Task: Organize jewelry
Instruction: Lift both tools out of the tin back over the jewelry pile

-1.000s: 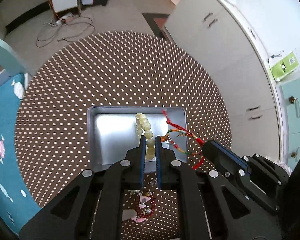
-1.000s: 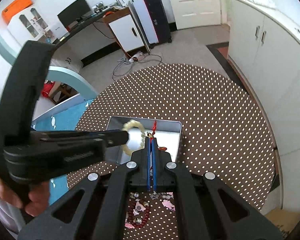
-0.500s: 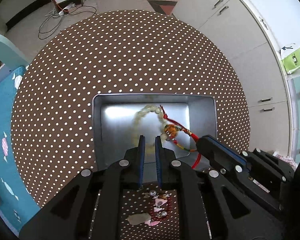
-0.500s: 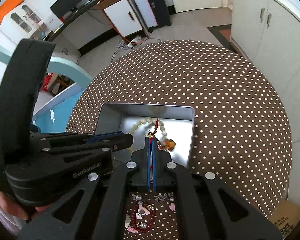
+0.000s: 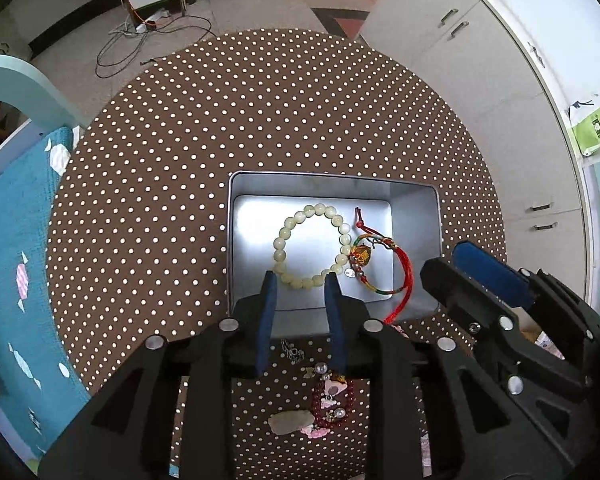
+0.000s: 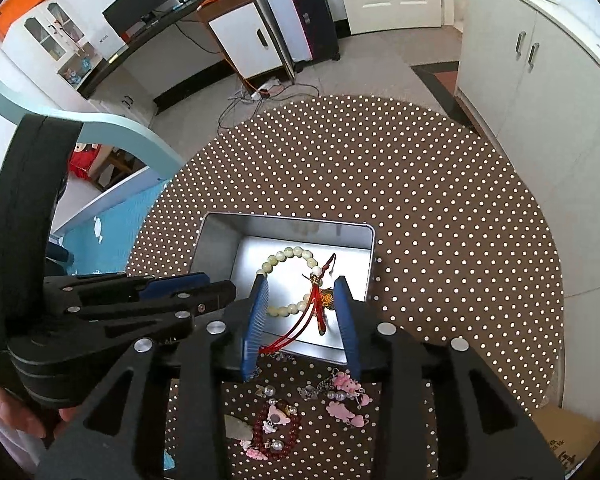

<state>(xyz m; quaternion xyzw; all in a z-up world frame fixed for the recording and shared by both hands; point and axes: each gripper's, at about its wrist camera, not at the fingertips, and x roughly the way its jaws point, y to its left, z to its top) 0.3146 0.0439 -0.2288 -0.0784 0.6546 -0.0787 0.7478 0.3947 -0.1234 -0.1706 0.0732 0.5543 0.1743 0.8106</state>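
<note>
Inside the metal tin [image 5: 416, 248], the pale bead bracelet [image 5: 312, 246] and red cord bracelet [image 5: 376, 264] are lying side by side, while both the left gripper [image 5: 300, 280] and right gripper [image 6: 302, 284] are hovering above its near rim, jaws spread wide, gripping nothing.

My left gripper [image 5: 300, 280] is open over the silver tin [image 5: 416, 196]. Inside lie a pale bead bracelet [image 5: 285, 236] and a red string bracelet [image 5: 384, 268], maybe touching each other.
</note>
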